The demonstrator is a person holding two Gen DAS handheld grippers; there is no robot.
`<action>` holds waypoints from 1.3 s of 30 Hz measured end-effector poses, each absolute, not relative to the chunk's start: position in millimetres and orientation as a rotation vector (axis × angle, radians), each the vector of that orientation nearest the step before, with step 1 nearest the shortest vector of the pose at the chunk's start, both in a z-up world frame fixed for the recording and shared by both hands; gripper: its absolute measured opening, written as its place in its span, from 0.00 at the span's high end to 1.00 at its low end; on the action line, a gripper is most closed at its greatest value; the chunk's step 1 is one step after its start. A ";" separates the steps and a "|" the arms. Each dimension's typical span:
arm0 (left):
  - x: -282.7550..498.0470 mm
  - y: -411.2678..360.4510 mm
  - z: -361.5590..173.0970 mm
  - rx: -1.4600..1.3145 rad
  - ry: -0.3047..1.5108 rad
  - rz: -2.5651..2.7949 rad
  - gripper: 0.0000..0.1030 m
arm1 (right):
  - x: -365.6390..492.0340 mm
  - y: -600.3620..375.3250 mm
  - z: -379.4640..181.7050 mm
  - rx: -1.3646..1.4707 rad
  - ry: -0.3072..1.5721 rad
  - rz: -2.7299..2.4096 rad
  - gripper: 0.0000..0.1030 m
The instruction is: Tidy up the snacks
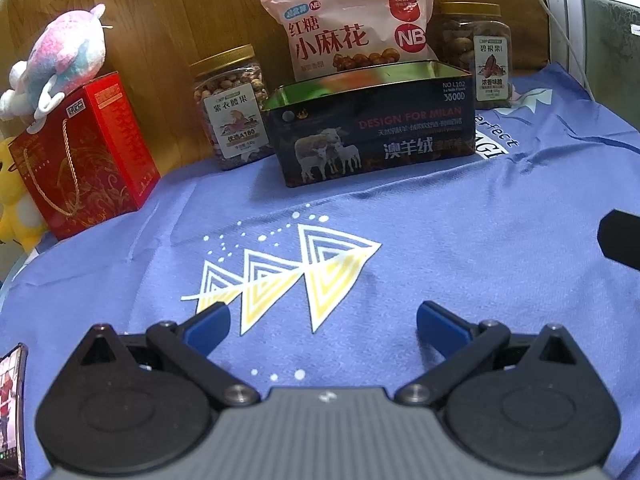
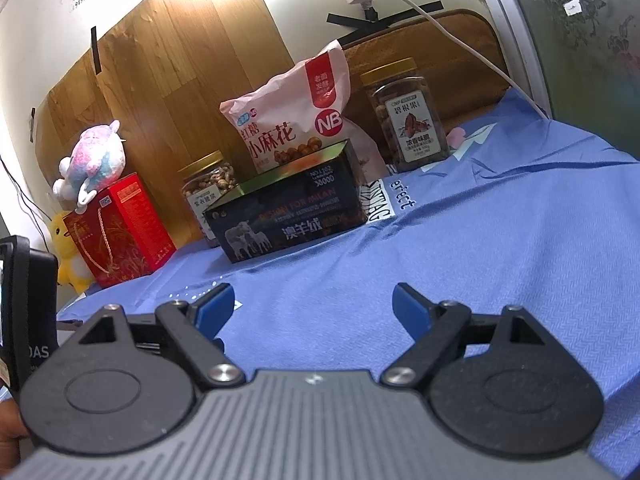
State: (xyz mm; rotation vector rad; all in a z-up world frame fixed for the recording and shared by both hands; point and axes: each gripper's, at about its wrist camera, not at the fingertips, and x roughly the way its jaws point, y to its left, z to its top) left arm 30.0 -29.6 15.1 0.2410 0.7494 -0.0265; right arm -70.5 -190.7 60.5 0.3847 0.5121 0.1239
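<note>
Both tongs, left tongs [image 1: 323,322] and right tongs [image 2: 313,307], gape wide, empty

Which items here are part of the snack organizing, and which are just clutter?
Job: pink snack bag; gold-lidded clear nut jar; gold-lidded pecan jar; open dark metal tin.
Lying about: red gift box; pink plush toy; yellow plush; phone.

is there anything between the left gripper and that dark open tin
Nothing visible does. The left gripper is open and empty over bare blue cloth, and only that cloth lies between it and the dark tin. The jars and pink snack bag stand beside or behind the tin.
</note>
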 end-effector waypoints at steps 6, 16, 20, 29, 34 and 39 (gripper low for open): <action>28.1 -29.9 16.0 0.252 0.741 -0.017 0.00 | -72.2 -189.9 62.3 0.382 0.507 0.127 0.14; 25.5 -29.7 18.4 0.274 0.719 0.011 0.00 | -72.9 -190.2 63.1 0.383 0.505 0.128 0.14; 25.4 -29.7 20.7 0.287 0.702 0.029 0.00 | -73.1 -190.3 63.2 0.383 0.503 0.128 0.14; 23.9 -31.1 24.2 0.331 0.660 0.071 0.00 | -74.9 -192.1 66.0 0.386 0.491 0.124 0.14; 23.4 -30.3 25.5 0.356 0.634 0.099 0.00 | -74.9 -192.8 66.2 0.386 0.490 0.125 0.14; 21.9 -30.5 26.0 0.396 0.599 0.137 0.00 | -74.7 -192.9 65.5 0.387 0.491 0.125 0.14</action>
